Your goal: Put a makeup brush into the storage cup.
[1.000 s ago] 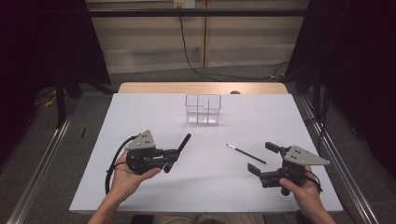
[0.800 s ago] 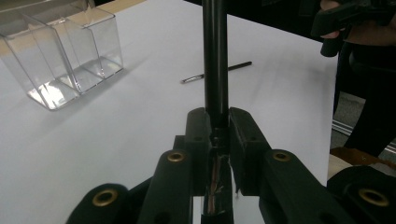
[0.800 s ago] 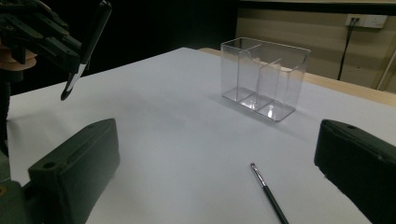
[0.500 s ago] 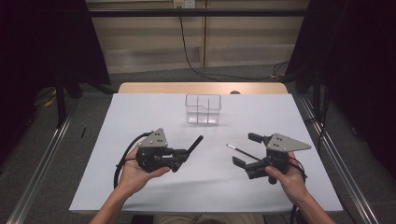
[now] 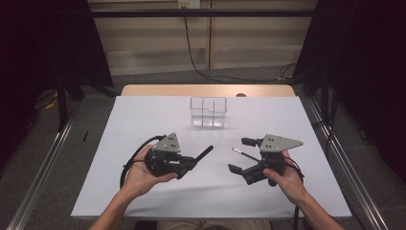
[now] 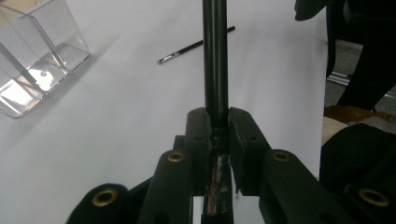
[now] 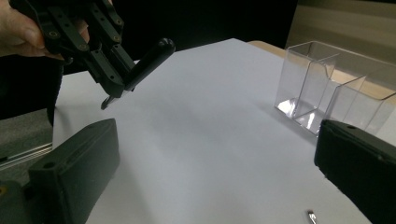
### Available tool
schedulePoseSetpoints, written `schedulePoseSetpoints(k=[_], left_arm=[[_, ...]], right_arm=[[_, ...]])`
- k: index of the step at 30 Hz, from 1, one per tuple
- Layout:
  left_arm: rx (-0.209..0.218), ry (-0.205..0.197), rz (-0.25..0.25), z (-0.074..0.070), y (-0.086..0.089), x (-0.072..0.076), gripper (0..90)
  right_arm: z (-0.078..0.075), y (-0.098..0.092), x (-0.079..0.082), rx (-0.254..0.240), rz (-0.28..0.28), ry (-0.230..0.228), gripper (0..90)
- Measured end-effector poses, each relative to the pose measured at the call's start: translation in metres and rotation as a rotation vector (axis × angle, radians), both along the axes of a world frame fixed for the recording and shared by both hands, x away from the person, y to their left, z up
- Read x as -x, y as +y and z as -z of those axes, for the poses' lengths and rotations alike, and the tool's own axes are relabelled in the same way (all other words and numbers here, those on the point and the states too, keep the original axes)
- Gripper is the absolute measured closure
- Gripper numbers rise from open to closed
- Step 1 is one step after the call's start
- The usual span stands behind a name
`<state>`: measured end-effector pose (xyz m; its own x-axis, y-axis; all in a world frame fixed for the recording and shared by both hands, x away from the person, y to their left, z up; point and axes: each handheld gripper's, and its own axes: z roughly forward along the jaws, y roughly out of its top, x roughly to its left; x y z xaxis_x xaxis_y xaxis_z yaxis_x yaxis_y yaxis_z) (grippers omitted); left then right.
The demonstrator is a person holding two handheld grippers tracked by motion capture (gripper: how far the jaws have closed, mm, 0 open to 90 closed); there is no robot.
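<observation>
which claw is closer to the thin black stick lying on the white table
Right. The thin black stick lies just beside the open right claw, near its far jaw. The left claw, shut on a black pen, is farther left.

what sits on the tabletop

we see a white tabletop [image 5: 143, 120] with a strip of bare wood along its far edge. on it stands a clear divided box [image 5: 208, 111], upright near the far middle. a thin dark stick [image 5: 244, 154] lies flat toward the right, well apart from the box.
</observation>
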<state>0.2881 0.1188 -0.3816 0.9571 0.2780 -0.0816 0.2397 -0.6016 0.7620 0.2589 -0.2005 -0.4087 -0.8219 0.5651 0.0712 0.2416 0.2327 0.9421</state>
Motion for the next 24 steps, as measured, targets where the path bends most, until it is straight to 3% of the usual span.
schedulePoseSetpoints(k=[3, 5, 8, 12, 15, 24], left_arm=[[-0.025, 0.023, 0.004, 0.000, -0.003, -0.001, 78.9], [-0.037, 0.033, 0.021, 0.000, -0.004, -0.002, 78.8], [-0.104, 0.031, 0.045, -0.003, -0.006, -0.004, 78.8], [-0.150, 0.028, 0.064, -0.005, -0.009, -0.005, 78.9], [-0.180, 0.046, 0.074, -0.005, -0.012, -0.006, 78.8], [-0.259, 0.048, 0.113, -0.004, -0.024, -0.007, 78.9]], right_arm=[[-0.001, 0.000, -0.002, 0.004, -0.028, 0.055, 0.0], [-0.002, 0.001, -0.003, 0.016, -0.041, 0.060, 0.0], [-0.004, 0.003, -0.004, 0.040, -0.052, 0.054, 0.0], [-0.005, 0.008, -0.006, 0.075, -0.086, 0.065, 0.0], [-0.004, 0.011, -0.010, 0.119, -0.126, 0.114, 0.2], [-0.003, 0.022, -0.014, 0.253, -0.198, 0.154, 0.6]])
